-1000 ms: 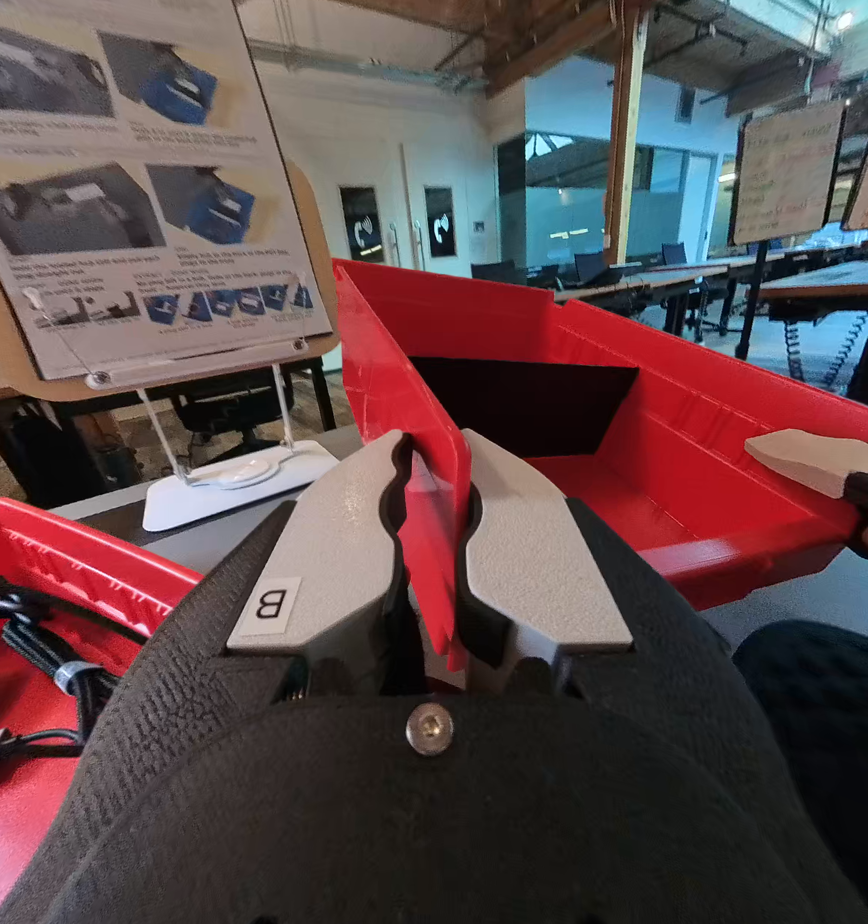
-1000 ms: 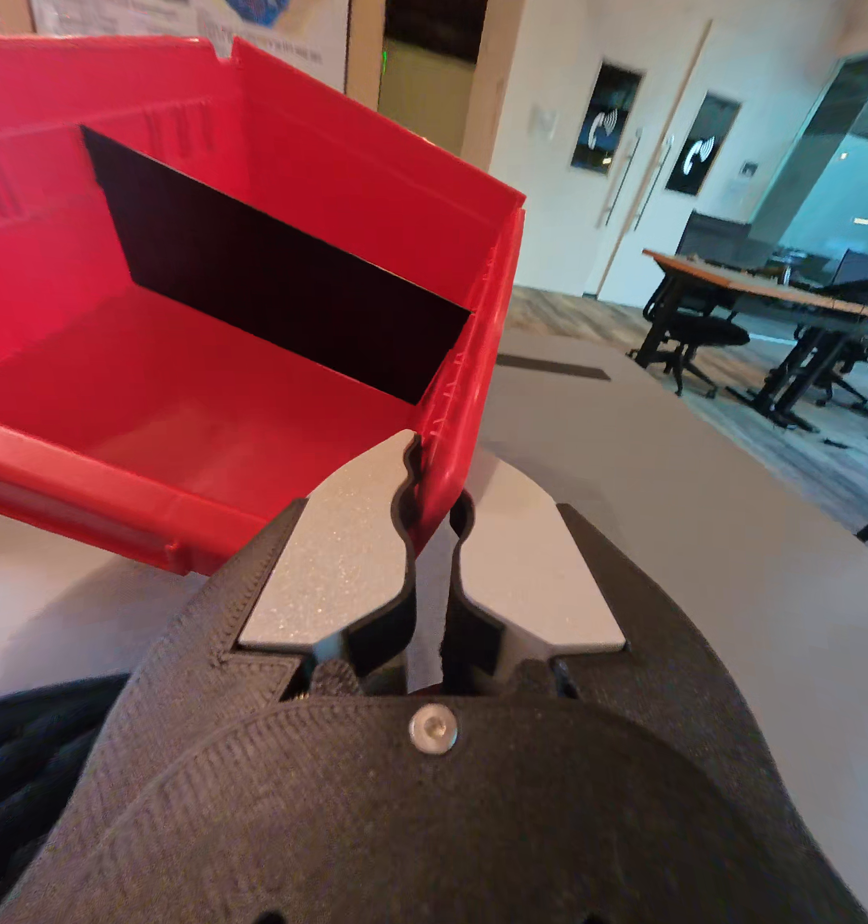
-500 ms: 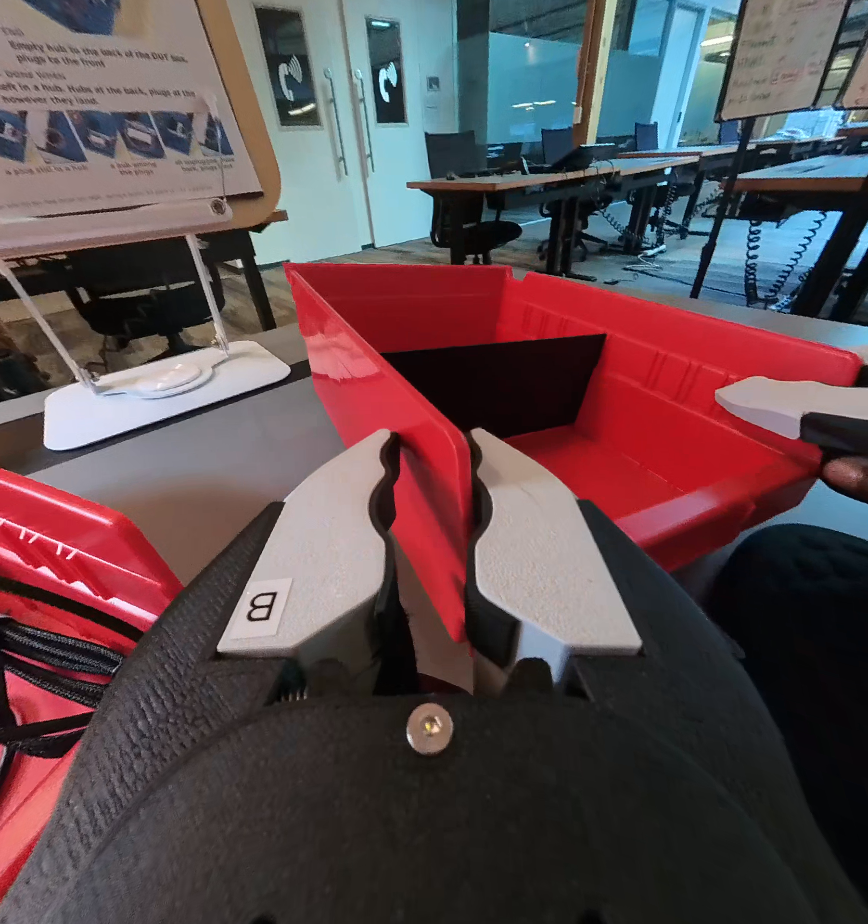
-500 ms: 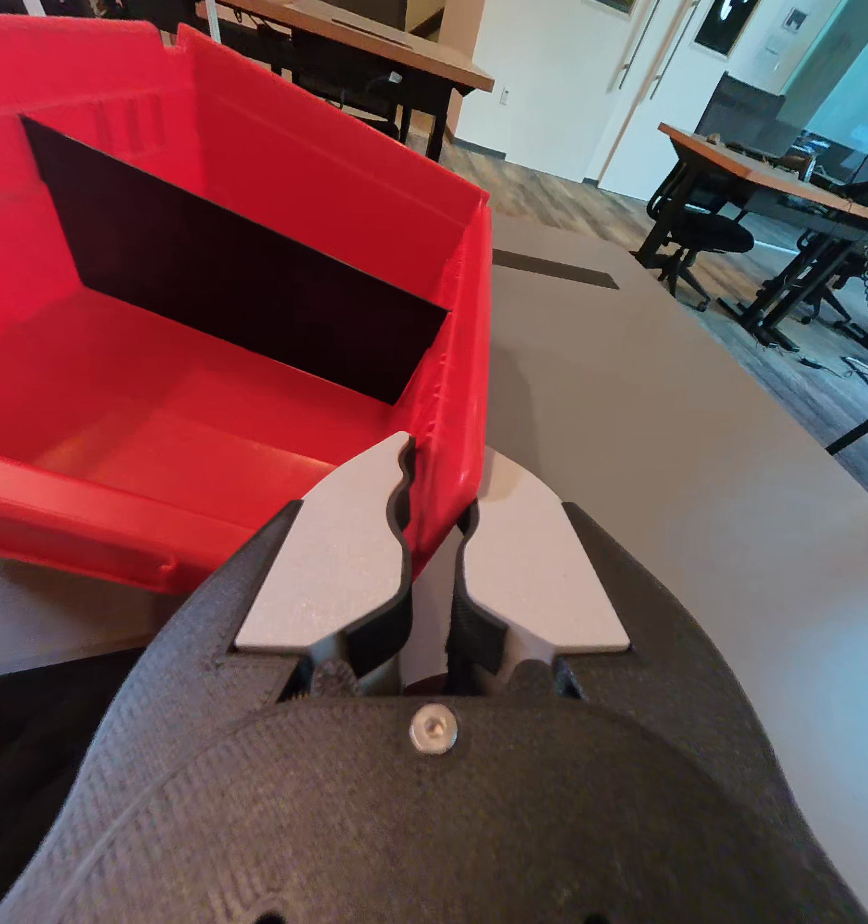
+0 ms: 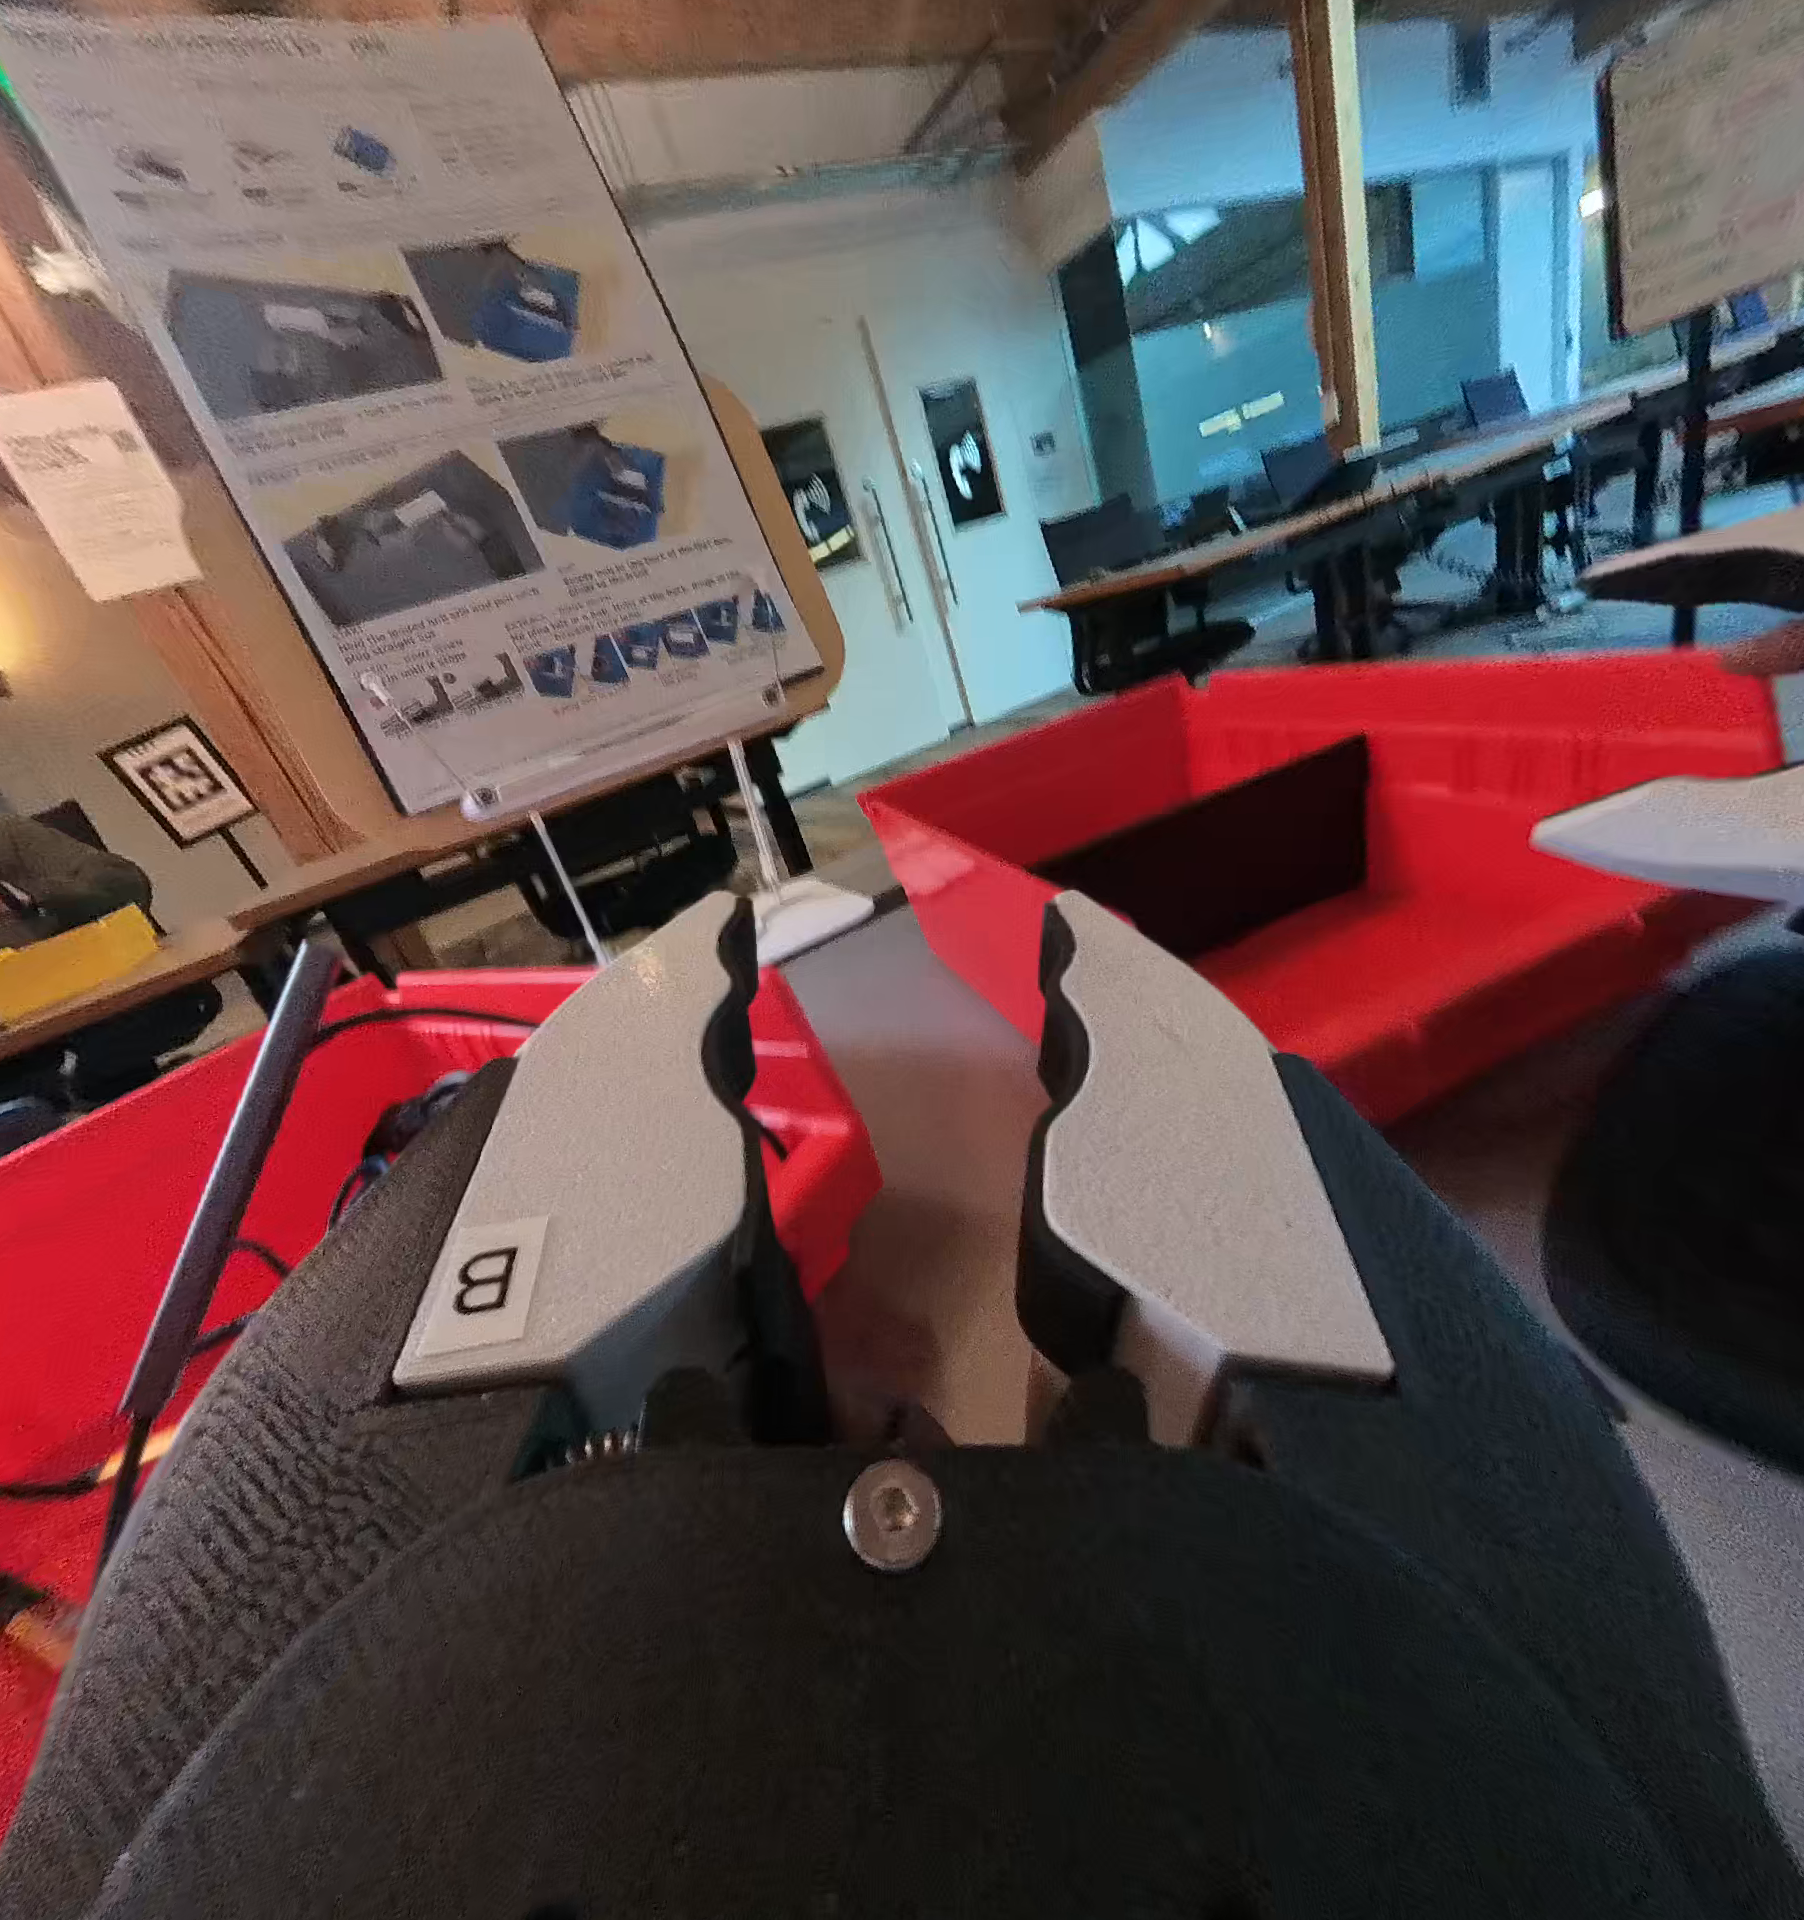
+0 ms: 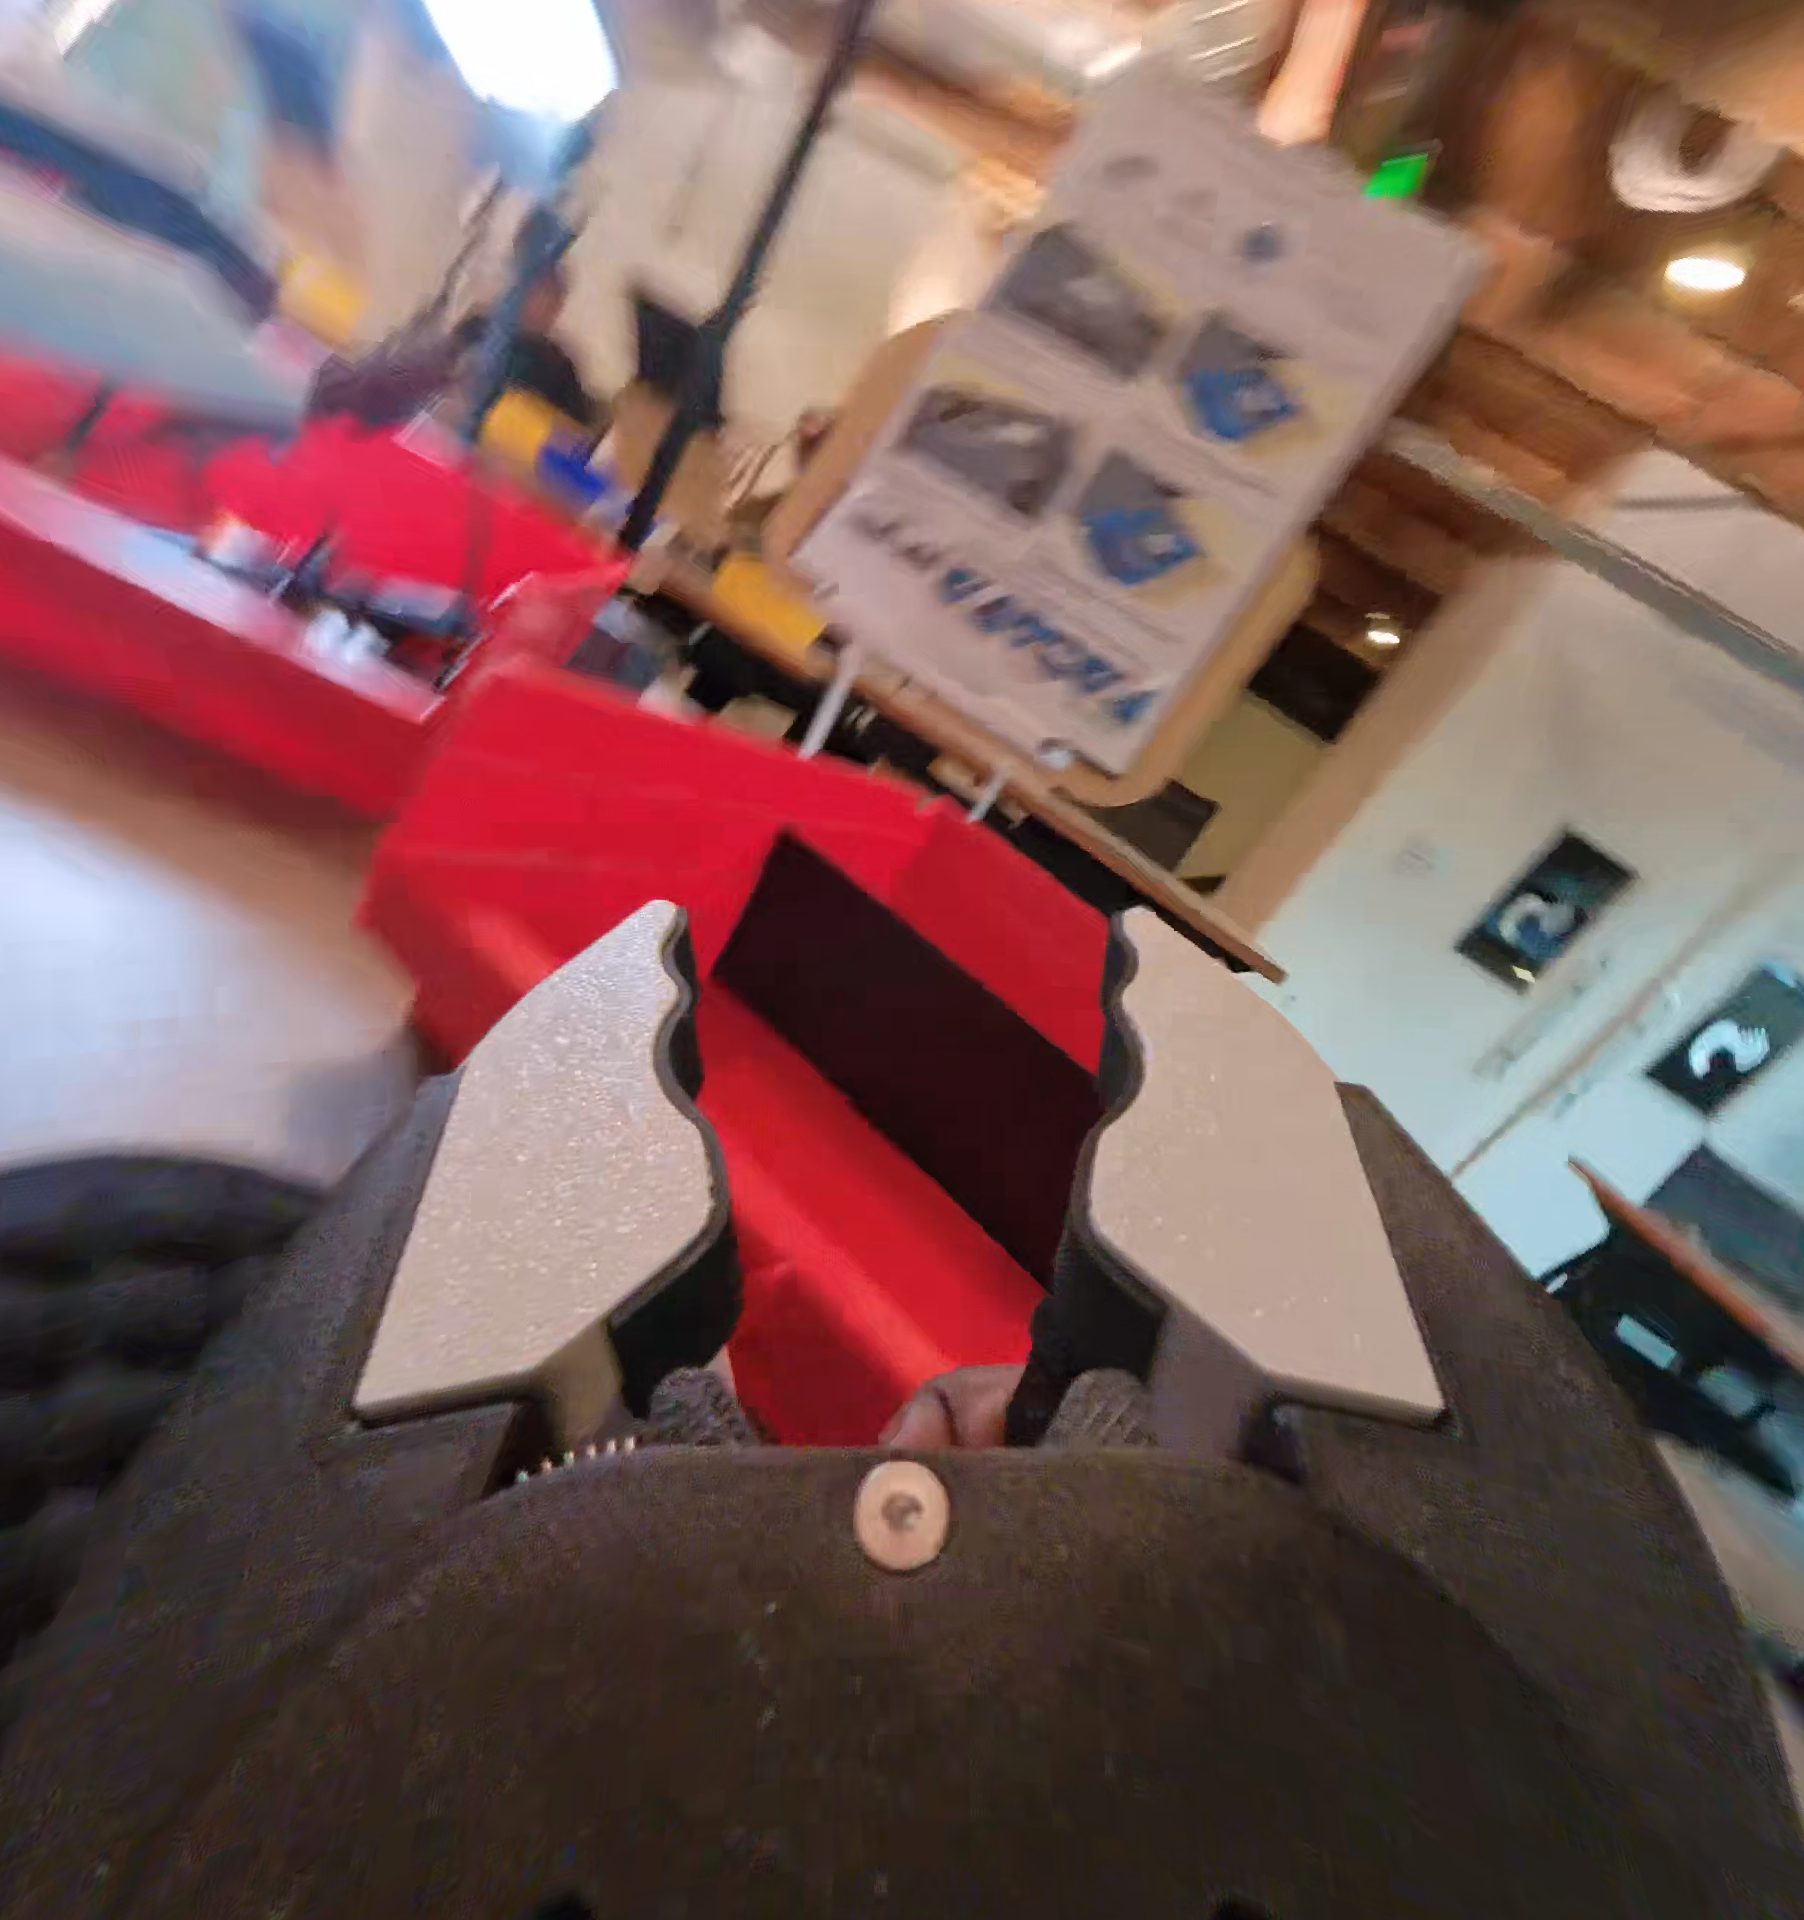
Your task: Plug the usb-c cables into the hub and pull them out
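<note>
My left gripper (image 5: 893, 925) is open and empty, held above the grey table (image 5: 939, 1195) between two red bins. The empty red bin (image 5: 1500, 977) with a black divider (image 5: 1220, 862) stands to its right. A second red bin (image 5: 67, 1278) at the left holds black cables (image 5: 243, 1257). My right gripper (image 6: 898, 935) is open and empty, pointing at the empty red bin (image 6: 586, 800); its view is blurred. Its finger also shows in the left wrist view (image 5: 1708, 842). No hub is visible.
An instruction board (image 5: 410, 416) on a white stand (image 5: 810, 920) rises behind the bins. Office desks and chairs (image 5: 1293, 561) fill the room beyond. A thin dark rod (image 5: 233, 1174) leans over the left bin.
Both grippers have let go of the empty red bin's walls and opened. The bin now rests on the table. Both grippers have pulled back and swung, the right one leftward.
</note>
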Available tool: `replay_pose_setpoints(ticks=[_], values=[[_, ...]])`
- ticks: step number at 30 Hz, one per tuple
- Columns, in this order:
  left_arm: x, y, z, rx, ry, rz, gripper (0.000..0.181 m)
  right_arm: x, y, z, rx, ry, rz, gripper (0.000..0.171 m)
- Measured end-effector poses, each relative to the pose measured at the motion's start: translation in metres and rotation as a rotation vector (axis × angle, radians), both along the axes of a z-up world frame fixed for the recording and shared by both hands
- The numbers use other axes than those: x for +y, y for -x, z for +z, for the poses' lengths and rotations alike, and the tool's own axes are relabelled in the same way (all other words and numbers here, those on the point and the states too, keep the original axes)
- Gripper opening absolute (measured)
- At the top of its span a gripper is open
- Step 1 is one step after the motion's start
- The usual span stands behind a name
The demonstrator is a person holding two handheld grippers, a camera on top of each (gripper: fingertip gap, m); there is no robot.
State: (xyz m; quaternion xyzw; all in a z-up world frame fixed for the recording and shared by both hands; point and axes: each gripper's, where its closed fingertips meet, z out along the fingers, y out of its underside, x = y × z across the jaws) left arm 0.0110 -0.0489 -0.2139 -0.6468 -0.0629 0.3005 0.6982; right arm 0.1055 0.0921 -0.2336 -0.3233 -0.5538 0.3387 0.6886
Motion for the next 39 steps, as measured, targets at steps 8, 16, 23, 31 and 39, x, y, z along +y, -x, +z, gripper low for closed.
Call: replay_pose_setpoints(ticks=[8,16,23,31,39], values=[[-0.038,0.042,-0.085,-0.030,0.600,0.231,0.067,-0.039,0.030,-0.072,-0.450,-0.396,-0.046,0.046],[-0.068,0.101,-0.115,0.086,0.914,0.420,0.040,-0.028,0.036,-0.084,-0.598,-0.323,-0.119,0.037],[-0.121,0.117,-0.117,0.010,0.890,0.400,0.044,0.012,0.029,-0.084,-0.670,-0.202,-0.277,0.038],[-0.183,0.124,-0.117,0.031,0.898,0.383,0.045,0.085,-0.010,-0.086,-0.811,-0.189,-0.440,0.039],[-0.238,0.117,-0.116,0.048,0.890,0.355,0.045,0.127,-0.064,-0.086,-0.776,-0.211,-0.496,0.038]])
